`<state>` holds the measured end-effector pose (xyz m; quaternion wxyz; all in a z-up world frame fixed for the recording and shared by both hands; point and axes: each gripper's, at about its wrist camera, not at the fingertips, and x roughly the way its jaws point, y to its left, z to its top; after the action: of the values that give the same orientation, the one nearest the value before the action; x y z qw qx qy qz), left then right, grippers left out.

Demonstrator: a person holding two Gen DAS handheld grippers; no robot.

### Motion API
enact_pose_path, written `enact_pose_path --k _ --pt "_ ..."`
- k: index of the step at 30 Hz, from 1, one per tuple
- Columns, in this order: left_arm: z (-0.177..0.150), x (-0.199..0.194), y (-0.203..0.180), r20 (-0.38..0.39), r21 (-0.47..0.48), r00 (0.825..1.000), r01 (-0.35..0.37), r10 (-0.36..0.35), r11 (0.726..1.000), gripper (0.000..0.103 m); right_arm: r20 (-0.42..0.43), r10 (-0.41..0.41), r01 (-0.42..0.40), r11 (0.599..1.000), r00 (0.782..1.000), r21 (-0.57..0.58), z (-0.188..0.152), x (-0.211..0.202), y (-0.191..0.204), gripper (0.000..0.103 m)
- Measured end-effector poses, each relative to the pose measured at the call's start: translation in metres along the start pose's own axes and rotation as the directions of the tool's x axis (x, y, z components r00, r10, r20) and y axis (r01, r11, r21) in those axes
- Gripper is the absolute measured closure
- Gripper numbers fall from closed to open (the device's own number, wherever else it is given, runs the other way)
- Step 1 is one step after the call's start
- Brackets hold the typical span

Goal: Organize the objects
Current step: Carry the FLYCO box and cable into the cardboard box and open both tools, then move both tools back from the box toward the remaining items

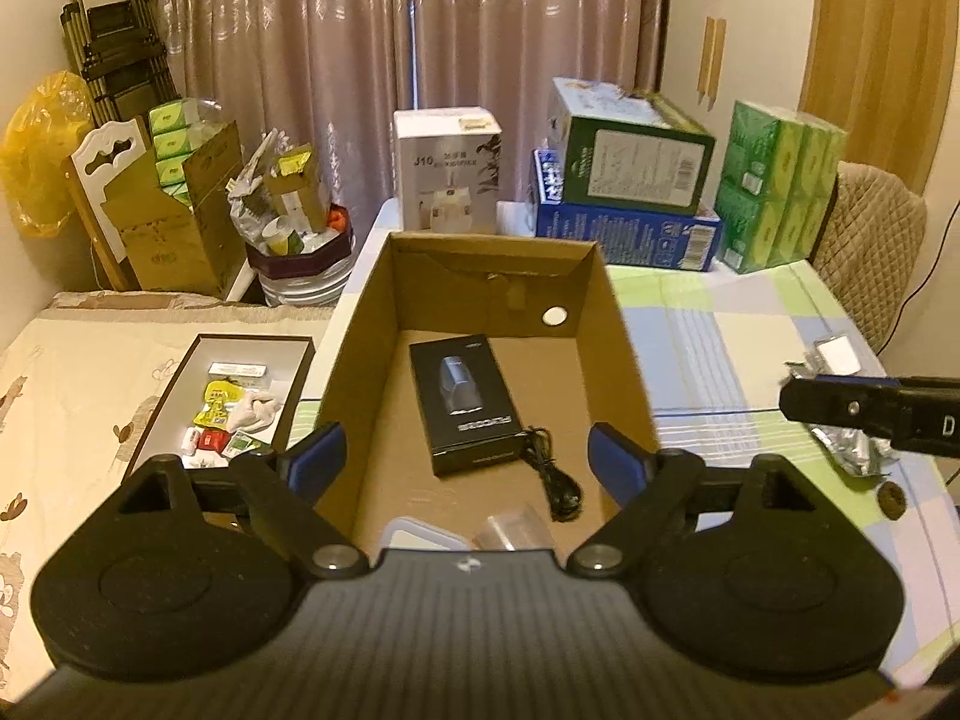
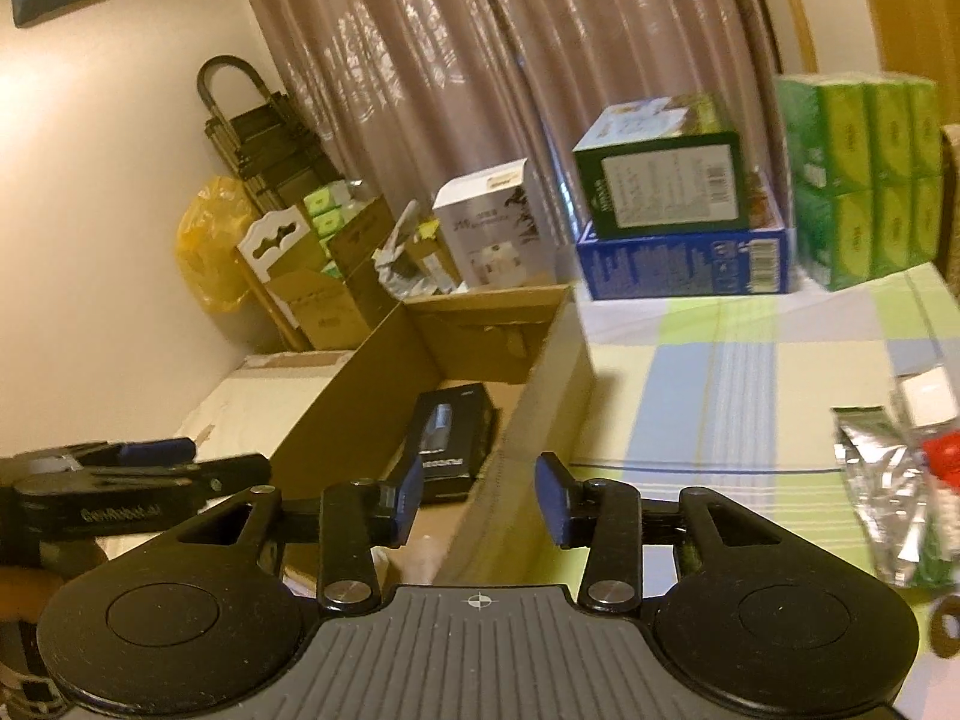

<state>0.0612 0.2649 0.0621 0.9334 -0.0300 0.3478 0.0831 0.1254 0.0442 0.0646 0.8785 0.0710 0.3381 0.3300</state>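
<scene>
An open cardboard box (image 1: 606, 324) stands on the checked tablecloth. Inside lie a black product box (image 1: 462, 405), a black cable (image 1: 555, 477), a clear cup (image 1: 513, 534) and a white lid (image 1: 420, 534). My left gripper (image 1: 465, 459) is open and empty above the box's near end. My right gripper (image 2: 483, 498) is open and empty over the box's right wall (image 2: 540, 384); it shows in the left wrist view (image 1: 798, 402). Silver foil packets (image 2: 900, 498) lie on the cloth to its right. The black box also shows in the right wrist view (image 2: 447, 441).
A shallow tray (image 1: 174, 396) of small packets sits on the bed to the left. At the table's back stand a white carton (image 1: 447, 171), stacked green and blue boxes (image 1: 627, 192) and green tissue packs (image 1: 774, 192). A chair (image 1: 870, 240) stands at right.
</scene>
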Motion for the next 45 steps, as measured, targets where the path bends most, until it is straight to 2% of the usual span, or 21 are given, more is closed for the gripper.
enact_pose_path --k 8,10,18,24,28,32,39,45 --pt "0.000 -0.039 -0.041 0.056 0.013 0.997 0.056 -0.057 0.998 0.013 0.048 -0.127 0.126 0.992 0.991 0.021 -0.032 -0.068 -0.039 0.058" --pt "0.000 -0.048 -0.058 0.068 0.025 0.994 0.082 -0.084 0.996 0.008 0.051 -0.166 0.164 0.986 0.985 0.038 -0.041 -0.084 -0.054 0.056" --pt "-0.008 -0.060 -0.131 0.075 0.075 0.975 0.203 -0.208 0.976 0.001 0.059 -0.335 0.328 0.940 0.941 0.096 -0.077 -0.144 -0.114 0.049" --pt "-0.016 -0.046 -0.187 0.036 0.122 0.960 0.271 -0.277 0.955 0.001 0.042 -0.388 0.378 0.913 0.921 0.156 -0.094 -0.162 -0.158 0.048" --pt "-0.019 -0.025 -0.219 0.006 0.142 0.953 0.298 -0.302 0.944 0.001 0.029 -0.405 0.397 0.906 0.914 0.147 -0.100 -0.158 -0.178 0.048" --pt "-0.027 0.003 -0.242 -0.031 0.143 0.951 0.308 -0.307 0.941 0.001 -0.011 -0.396 0.395 0.911 0.918 0.118 -0.107 -0.139 -0.198 0.048" --pt "-0.046 0.062 -0.265 -0.095 0.163 0.955 0.293 -0.281 0.942 0.001 -0.086 -0.371 0.378 0.921 0.925 0.091 -0.117 -0.090 -0.233 0.048" --pt "-0.059 0.109 -0.275 -0.118 0.168 0.957 0.282 -0.265 0.945 0.001 -0.102 -0.383 0.385 0.923 0.918 -0.001 -0.120 -0.058 -0.252 0.048"
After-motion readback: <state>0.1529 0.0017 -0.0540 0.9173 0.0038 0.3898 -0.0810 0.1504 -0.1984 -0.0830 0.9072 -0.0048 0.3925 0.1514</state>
